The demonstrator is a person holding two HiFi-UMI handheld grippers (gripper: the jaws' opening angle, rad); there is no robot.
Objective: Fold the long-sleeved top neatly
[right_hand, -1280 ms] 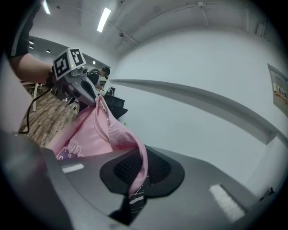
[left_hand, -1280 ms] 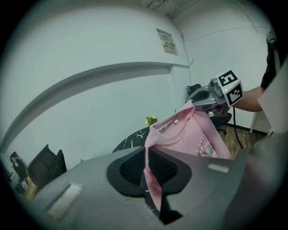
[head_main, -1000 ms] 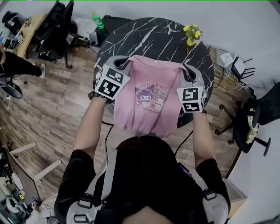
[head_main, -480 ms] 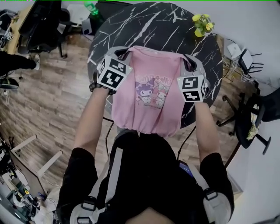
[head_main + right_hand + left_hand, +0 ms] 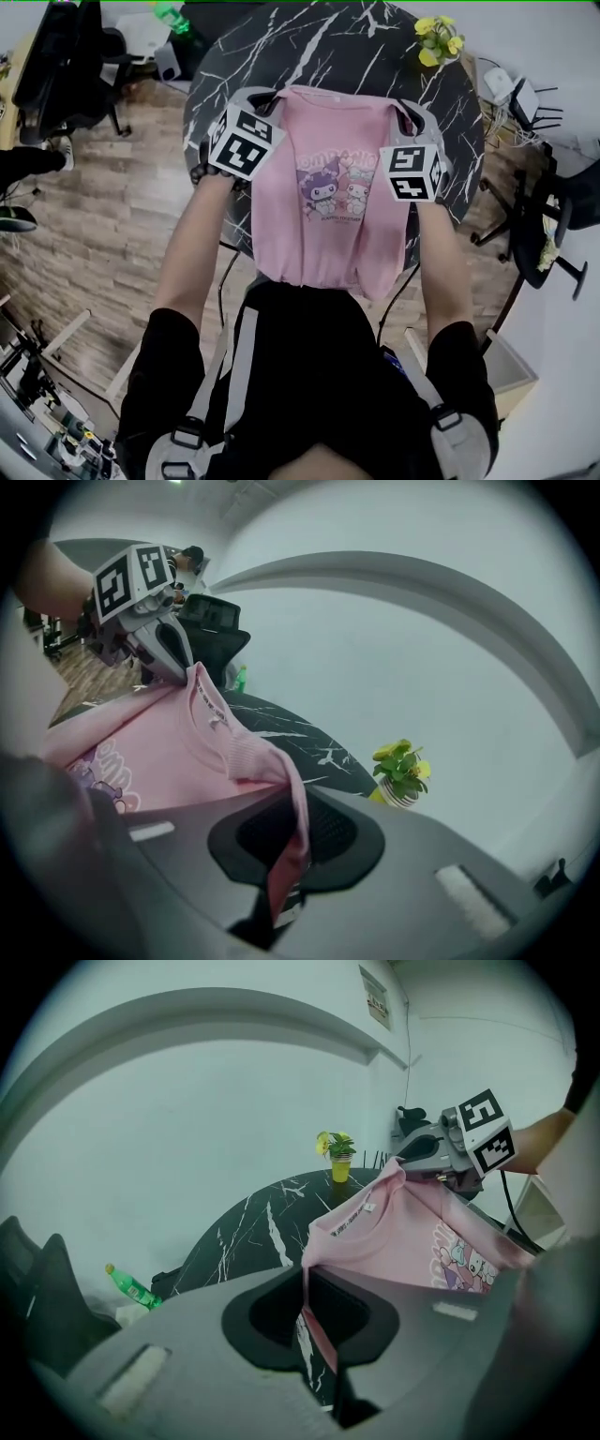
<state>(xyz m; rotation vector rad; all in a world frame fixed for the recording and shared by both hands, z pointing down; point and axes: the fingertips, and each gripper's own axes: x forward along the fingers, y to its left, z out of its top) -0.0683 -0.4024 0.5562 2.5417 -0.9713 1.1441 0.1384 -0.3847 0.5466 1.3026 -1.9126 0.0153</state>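
A pink long-sleeved top [image 5: 337, 187] with a cartoon print hangs spread between my two grippers above the round black marble table [image 5: 375, 56]. My left gripper [image 5: 264, 101] is shut on the top's left shoulder. My right gripper [image 5: 405, 111] is shut on the right shoulder. The hem hangs down in front of my body. In the left gripper view the pink cloth [image 5: 412, 1232] runs into the closed jaws of the left gripper [image 5: 307, 1283], and the right gripper [image 5: 441, 1152] shows beyond it. In the right gripper view the cloth [image 5: 169, 752] is pinched by the right gripper [image 5: 289, 850].
A small yellow potted plant [image 5: 439, 39] stands at the table's far right edge. A green bottle [image 5: 172, 14] is on the floor behind the table. Black office chairs [image 5: 66, 66] stand at the left, another chair [image 5: 553, 225] at the right. Wooden floor lies around.
Both grippers have come down and forward together, carrying the pink top lower and further over the table. Both stay shut on its shoulders.
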